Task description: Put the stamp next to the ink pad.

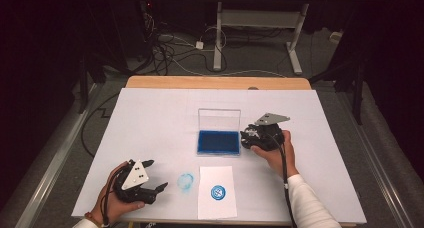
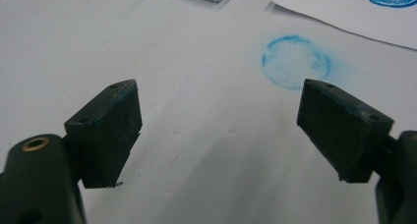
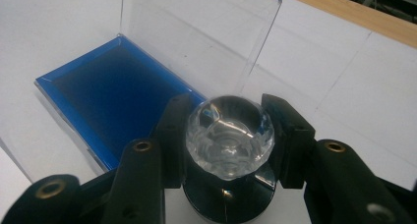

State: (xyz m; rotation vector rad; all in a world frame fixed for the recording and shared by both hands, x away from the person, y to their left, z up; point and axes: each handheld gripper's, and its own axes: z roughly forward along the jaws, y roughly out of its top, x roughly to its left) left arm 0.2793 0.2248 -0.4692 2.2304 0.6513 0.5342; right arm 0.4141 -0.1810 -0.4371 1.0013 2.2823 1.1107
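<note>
Stamp [image 3: 228,140]: base hidden under clear knob, pinched by right claw [image 3: 229,135], just beside ink pad.
Ink pad [image 1: 218,142]: blue, lid upright.
Left claw [image 2: 219,130]: spread, empty.

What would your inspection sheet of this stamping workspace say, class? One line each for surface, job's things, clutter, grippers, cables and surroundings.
Surface: white table sheet, with a faint blue ring smudge.
Job's things: clear-knobbed stamp; open blue ink pad, lid upright; paper bearing a blue print.
Clutter: nothing seen.
Grippers: left hand-held gripper open, empty; right hand-held gripper shut on the stamp beside the pad.
Cables: one trails from each gripper; more lie on the floor.
Surroundings: dark room, desk legs behind.
</note>
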